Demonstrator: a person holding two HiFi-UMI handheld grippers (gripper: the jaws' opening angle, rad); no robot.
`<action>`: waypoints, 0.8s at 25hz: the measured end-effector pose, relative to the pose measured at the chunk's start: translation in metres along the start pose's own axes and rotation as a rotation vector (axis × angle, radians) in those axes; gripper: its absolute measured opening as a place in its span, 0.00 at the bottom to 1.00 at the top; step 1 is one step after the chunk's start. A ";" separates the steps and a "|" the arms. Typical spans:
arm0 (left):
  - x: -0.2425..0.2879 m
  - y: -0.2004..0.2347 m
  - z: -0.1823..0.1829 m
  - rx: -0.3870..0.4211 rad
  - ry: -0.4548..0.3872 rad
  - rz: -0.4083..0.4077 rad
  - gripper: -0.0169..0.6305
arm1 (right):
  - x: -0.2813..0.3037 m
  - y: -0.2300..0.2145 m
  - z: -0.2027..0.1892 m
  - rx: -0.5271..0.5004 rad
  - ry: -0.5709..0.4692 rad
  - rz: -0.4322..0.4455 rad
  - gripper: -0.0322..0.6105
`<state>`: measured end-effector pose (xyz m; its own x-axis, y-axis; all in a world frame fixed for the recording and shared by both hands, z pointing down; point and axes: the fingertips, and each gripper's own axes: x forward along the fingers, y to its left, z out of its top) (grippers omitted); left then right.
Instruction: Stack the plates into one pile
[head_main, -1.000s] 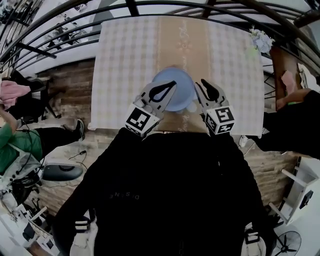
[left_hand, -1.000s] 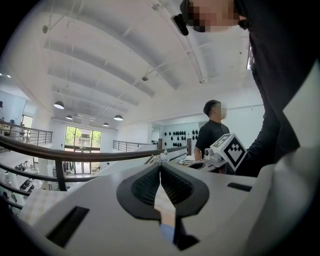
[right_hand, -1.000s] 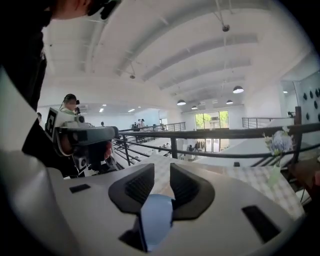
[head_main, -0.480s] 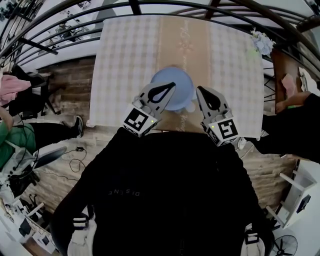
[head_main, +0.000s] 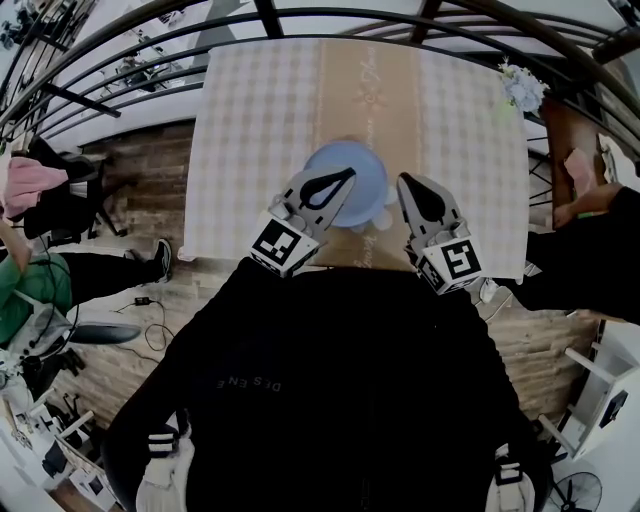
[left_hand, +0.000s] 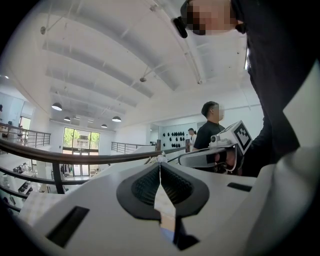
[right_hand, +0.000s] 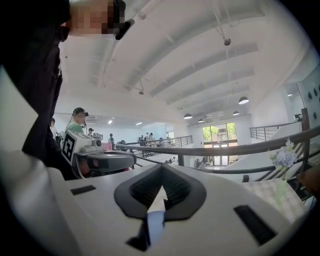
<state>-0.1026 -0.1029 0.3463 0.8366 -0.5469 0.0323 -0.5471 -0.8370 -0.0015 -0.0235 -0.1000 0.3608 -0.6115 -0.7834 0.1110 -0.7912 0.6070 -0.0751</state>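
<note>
Blue plates sit as one pile on the table, centred near its front edge. The left hand-held gripper is clenched on nothing, with its tip over the pile's near left rim. The right hand-held gripper is likewise clenched and empty, just beside the pile's right. Stacking looks complete. Recommend drawing both back level, without nudging the rim.
</note>
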 end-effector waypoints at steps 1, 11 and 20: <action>0.001 0.000 0.000 0.001 -0.002 -0.003 0.06 | 0.000 -0.001 0.001 0.009 -0.004 -0.001 0.06; 0.002 0.001 -0.002 -0.010 0.009 -0.012 0.06 | 0.002 -0.002 0.000 0.022 -0.006 0.002 0.06; 0.002 0.000 -0.003 -0.008 0.002 -0.019 0.06 | 0.001 -0.003 0.000 0.022 -0.003 -0.004 0.06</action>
<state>-0.1010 -0.1039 0.3490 0.8468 -0.5308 0.0345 -0.5313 -0.8471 0.0073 -0.0215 -0.1026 0.3613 -0.6087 -0.7859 0.1087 -0.7933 0.6011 -0.0967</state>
